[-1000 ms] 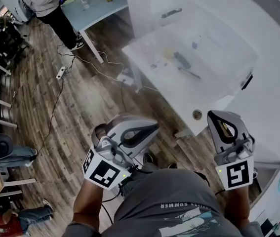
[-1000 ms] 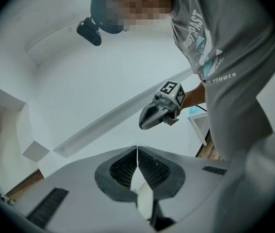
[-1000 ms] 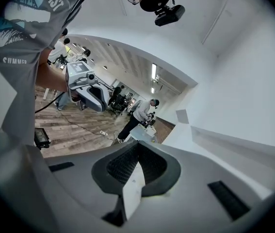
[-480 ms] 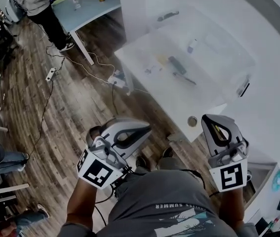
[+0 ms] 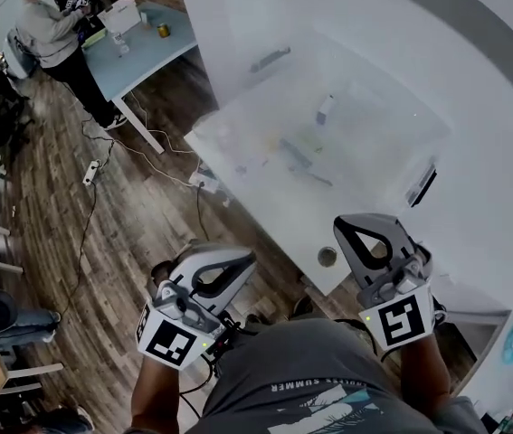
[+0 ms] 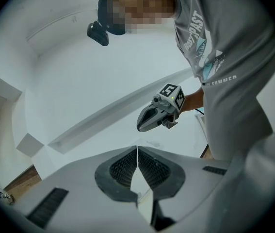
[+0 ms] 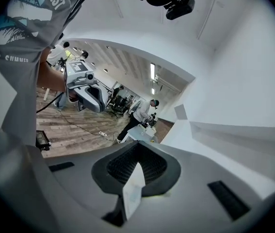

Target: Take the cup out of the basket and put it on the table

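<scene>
Holding both tools close against my stomach, I have my elbows tucked in and my forearms running up from the bottom of the head view, bare below a grey shirt (image 5: 301,382). My left gripper (image 5: 243,262) sits low and to the left, over the wooden floor (image 5: 102,233). It is tilted so its nose points up and to the right, with the marker cube nearest my body. Its own view shows the two ribbed pads pressed together with nothing between them, aimed at pale wall and ceiling. My right gripper (image 5: 346,231) is held a little higher, its nose over the near corner of the white table (image 5: 283,215) and its marker cube facing up toward my head. Its pads also meet along a closed seam and grip nothing. The two tools are well apart, one on each side of my torso, and each appears in the other's view. I cannot pick out the cup or the basket. The tabletop is washed out by glare, and only faint small shapes show on it. Another person (image 5: 52,34) stands by a blue desk (image 5: 147,48) across the room, and cables (image 5: 84,233) trail along the floor.
</scene>
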Demonstrator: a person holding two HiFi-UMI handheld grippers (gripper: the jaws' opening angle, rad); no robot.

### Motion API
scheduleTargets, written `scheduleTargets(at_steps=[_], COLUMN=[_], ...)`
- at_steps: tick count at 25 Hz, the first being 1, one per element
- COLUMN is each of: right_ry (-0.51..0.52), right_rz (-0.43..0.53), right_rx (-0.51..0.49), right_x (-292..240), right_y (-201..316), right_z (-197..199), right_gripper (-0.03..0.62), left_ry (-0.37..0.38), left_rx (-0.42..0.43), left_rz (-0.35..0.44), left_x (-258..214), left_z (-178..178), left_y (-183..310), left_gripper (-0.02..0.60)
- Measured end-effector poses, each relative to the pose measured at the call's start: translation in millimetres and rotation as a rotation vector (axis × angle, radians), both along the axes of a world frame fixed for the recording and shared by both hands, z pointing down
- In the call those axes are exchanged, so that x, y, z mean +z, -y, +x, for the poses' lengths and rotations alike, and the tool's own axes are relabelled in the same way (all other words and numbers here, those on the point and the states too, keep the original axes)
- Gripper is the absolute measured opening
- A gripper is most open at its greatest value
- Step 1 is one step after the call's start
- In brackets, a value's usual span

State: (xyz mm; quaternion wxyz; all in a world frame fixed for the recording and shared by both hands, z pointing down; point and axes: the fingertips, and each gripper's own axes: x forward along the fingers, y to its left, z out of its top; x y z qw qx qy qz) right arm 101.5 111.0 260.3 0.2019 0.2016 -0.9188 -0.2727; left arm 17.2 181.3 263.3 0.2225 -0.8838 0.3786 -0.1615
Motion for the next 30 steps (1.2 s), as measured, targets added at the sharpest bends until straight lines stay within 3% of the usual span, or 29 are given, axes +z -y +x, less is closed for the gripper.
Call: scheduleTargets(at_steps=[9,15,23,30], right_ry=[0.017,-0.012,-0.062,-0.093], right_rz=[-0.04,-0.051,-0.026,-0.048], right_rx=[-0.005,0.039,0.133,0.109], right_x=[8.0,14.6,3.2,17.9], right_y=[50.3,70.5,85.9,89.7], right_z=[30.7,20.3,9.5,2.7], right_gripper=[0.011,0.011,0.011,0.011], left_ry=[0.032,0.014,-0.117,-0.134], left_rx=[0.014,0.055,0.135,0.141], left_rz=[-0.045,-0.047,-0.012,-0.055], left_x=[7.7,15.7,6.6,19.5], left_z=[43.1,28.2,2.3,-3.8], left_y=[42.4,68.4,101.2,116.4], left_gripper=[0.015,0.015,0.015,0.015])
